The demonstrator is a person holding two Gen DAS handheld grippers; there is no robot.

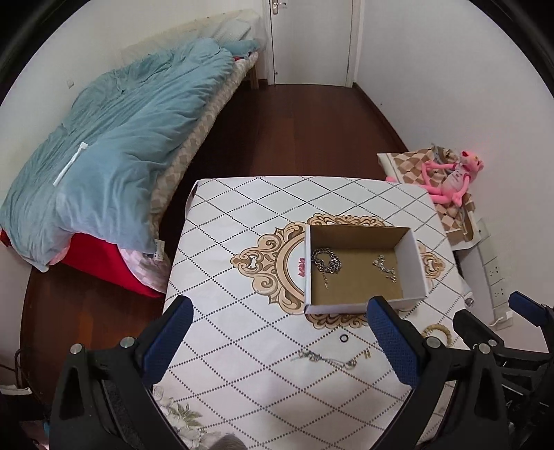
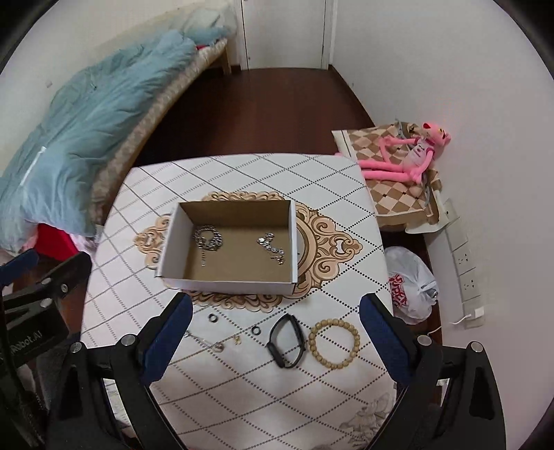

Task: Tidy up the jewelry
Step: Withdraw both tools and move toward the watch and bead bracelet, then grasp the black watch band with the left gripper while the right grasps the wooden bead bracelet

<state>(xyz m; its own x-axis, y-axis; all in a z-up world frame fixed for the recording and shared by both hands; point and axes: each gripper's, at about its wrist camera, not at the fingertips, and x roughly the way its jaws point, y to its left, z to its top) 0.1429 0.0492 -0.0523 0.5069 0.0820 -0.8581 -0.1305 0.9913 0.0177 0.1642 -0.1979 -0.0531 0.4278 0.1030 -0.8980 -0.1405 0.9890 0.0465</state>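
Nearest the right wrist camera, the right hand-held gripper [image 2: 275,313] hangs over the near edge of the bench [image 2: 242,398] with its blue-padded fingers [image 2: 166,337] spread wide and nothing between them. On the cloth between those fingers lie a black wristband [image 2: 287,341], a wooden bead bracelet [image 2: 334,342] just to its right, a small dark ring [image 2: 256,330], a second dark ring [image 2: 212,317] further left, a tiny gold charm [image 2: 237,340] and a thin silver chain [image 2: 207,341]. None of these touches the gripper.

The left hand-held gripper [image 1: 278,316] is likewise wide open and empty, its fingers [image 1: 389,342] above the same loose pieces; its view shows the silver chain [image 1: 327,360], one ring [image 1: 343,337], and part of the bead bracelet [image 1: 439,334] behind its right finger.

Just beyond this row sits an open cardboard box [image 2: 166,249], on the ornate medallion at the middle of the bench. Inside it a heavy curb chain [image 2: 207,239] lies coiled on the left side, and a lighter silver bracelet [image 2: 271,249] lies on the right, the two well apart.

Further off, a pink plush toy [image 2: 408,155] rests on a checkered cushion [image 2: 391,197] to the right, a white plastic bag [image 2: 410,284] sits on the floor beside the bench, and a bed [image 2: 155,104] with a blue duvet [image 2: 86,131] runs along the left wall toward a white door [image 2: 284,31].
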